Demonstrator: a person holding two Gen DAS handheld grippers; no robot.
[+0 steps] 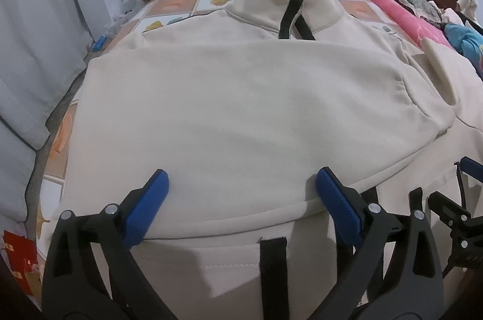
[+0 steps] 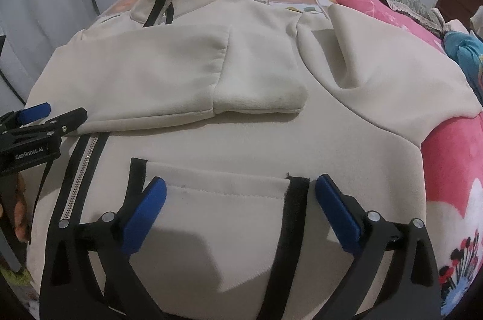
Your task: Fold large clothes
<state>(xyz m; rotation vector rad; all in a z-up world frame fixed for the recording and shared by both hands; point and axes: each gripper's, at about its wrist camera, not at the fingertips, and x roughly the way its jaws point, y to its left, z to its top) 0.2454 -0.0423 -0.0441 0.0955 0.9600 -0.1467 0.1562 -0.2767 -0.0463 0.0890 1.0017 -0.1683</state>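
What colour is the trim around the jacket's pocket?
Black trim on the cream jacket, clearest in the right wrist view.

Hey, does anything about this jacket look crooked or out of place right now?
Mostly tidy. One sleeve lies folded flat across the jacket, but the other sleeve still sprawls out onto the pink blanket, creased near the shoulder. The zipper is open near the hem.

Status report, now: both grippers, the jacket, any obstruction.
Left gripper open, right gripper open, nothing held. Cream jacket flat on bed, one sleeve folded across chest. No obstruction.
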